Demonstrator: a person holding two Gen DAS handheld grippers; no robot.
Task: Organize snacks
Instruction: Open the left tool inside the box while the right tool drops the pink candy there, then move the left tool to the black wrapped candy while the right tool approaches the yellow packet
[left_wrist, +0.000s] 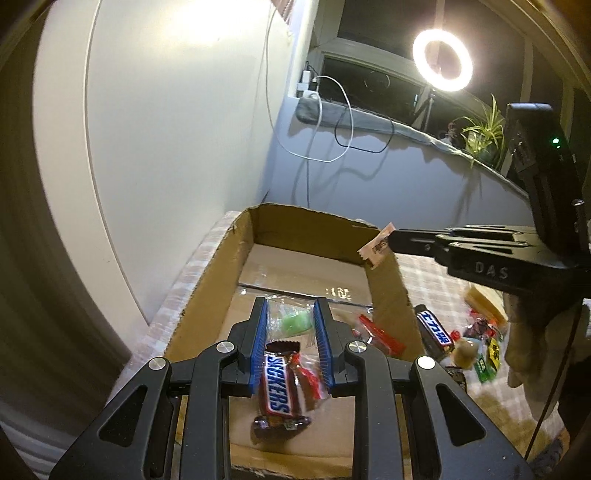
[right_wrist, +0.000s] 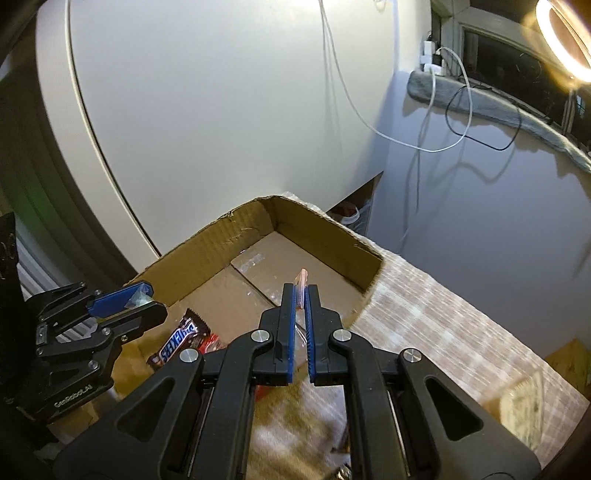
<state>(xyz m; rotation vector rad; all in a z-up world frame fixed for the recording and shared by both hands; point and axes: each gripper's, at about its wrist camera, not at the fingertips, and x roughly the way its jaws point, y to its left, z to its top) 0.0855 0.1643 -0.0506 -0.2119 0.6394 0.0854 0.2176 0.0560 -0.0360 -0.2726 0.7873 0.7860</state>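
Observation:
A shallow cardboard box (left_wrist: 207, 291) lies on the checked tablecloth. Inside it lie a Snickers bar (left_wrist: 277, 384), a clear packet with a green sweet (left_wrist: 293, 321) and a red-wrapped snack (left_wrist: 380, 334). My left gripper (left_wrist: 291, 308) is open above the box, its blue pads either side of the green packet; the right wrist view shows a bit of clear wrapper at its pads (right_wrist: 138, 297). My right gripper (right_wrist: 300, 291) is shut on a small thin packet (right_wrist: 303, 286), held over the box's right wall; it also shows in the left wrist view (left_wrist: 376, 249).
Several loose snacks lie on the cloth right of the box, among them a dark bar with blue lettering (left_wrist: 434, 332) and green packets (left_wrist: 487, 363). A white wall stands behind, cables hang there, and a ring light (left_wrist: 442, 60) shines at the windowsill.

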